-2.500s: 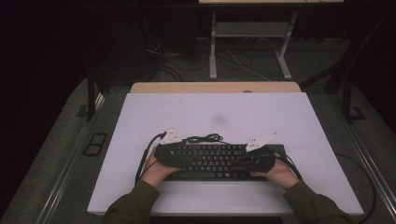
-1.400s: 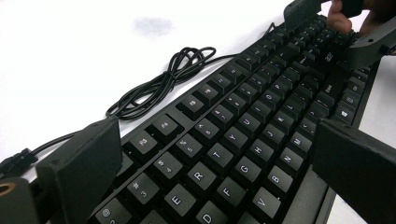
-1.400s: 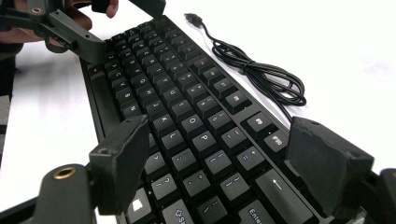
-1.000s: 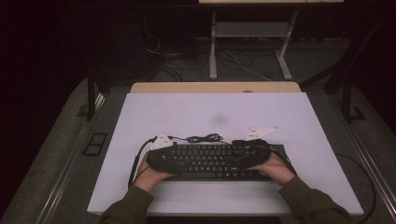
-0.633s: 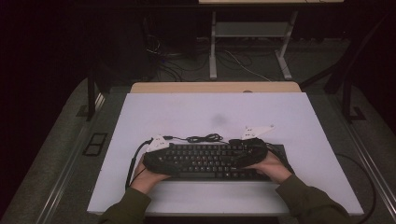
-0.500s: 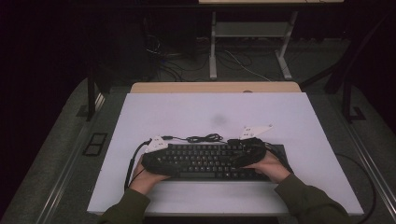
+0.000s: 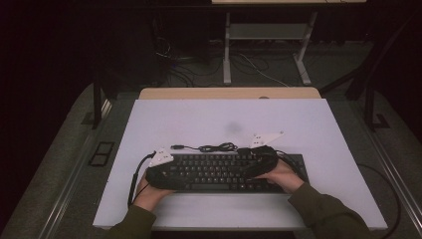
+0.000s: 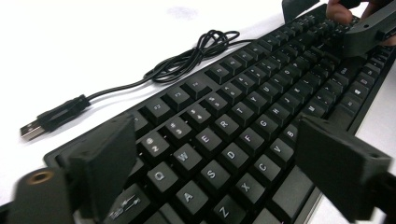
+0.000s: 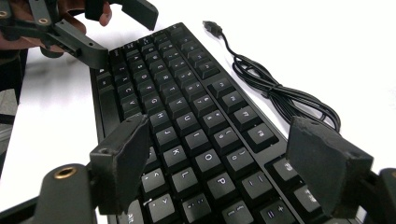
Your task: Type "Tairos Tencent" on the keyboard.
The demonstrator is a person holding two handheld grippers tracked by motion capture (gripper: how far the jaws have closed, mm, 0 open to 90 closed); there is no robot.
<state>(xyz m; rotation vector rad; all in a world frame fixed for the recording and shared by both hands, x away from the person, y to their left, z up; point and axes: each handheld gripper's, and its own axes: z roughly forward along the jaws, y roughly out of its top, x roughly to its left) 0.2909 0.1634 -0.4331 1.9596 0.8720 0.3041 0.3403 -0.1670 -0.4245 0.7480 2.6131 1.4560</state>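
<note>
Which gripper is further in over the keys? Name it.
The right gripper: in the high view it reaches well in over the keyboard, while the left gripper sits at the keyboard's left end. Both have open fingers.

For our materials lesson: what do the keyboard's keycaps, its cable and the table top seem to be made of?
Keycaps: probably matte black plastic with pale printed legends. Cable: flexible black sheath, likely rubber or PVC, lying in loose loops, with a metal USB plug. Table top: smooth, pale, matte sheet; material uncertain.
</note>
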